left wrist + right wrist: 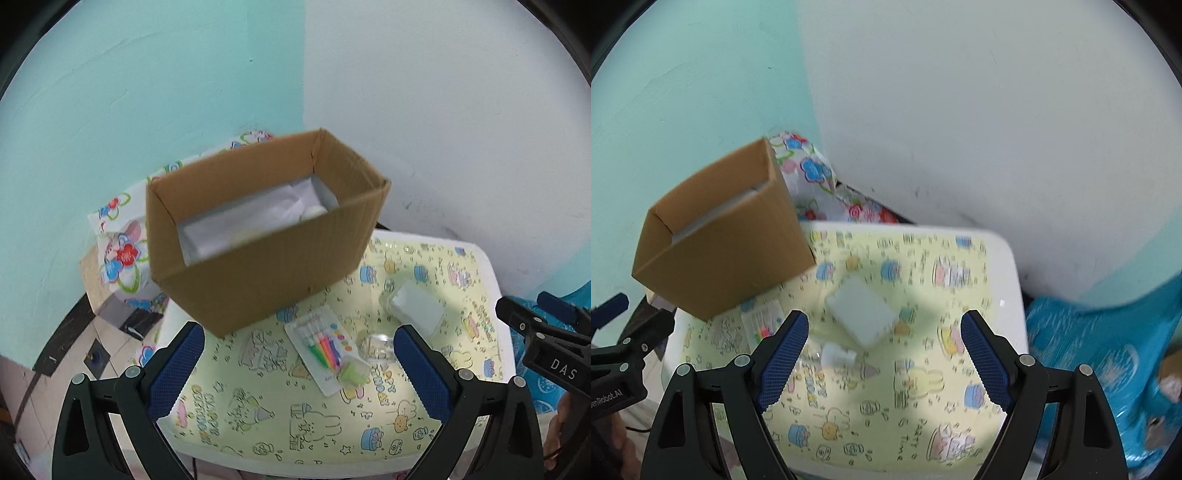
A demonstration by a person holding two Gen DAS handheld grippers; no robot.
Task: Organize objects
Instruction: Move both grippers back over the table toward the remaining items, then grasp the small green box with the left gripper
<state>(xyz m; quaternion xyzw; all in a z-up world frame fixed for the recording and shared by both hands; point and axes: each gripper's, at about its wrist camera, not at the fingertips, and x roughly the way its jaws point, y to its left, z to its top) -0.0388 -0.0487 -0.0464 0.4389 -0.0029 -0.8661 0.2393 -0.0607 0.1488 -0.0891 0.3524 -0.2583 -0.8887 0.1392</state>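
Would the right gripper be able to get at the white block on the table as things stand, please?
Probably yes. The right gripper is open with nothing between its fingers, and the white block lies just ahead in the open. Only a small clear bottle lies nearby; the cardboard box stands off to the side.

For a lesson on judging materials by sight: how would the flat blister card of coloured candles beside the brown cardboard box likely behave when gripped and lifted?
The flat blister card of coloured candles looks thin, so probably light and slightly bendy. Its glossy plastic front may slip between pads. Lying flat on the patterned table cover, it should slide, not roll.

Box [258,266] left on table [491,266]; marker pack [325,350] beside.
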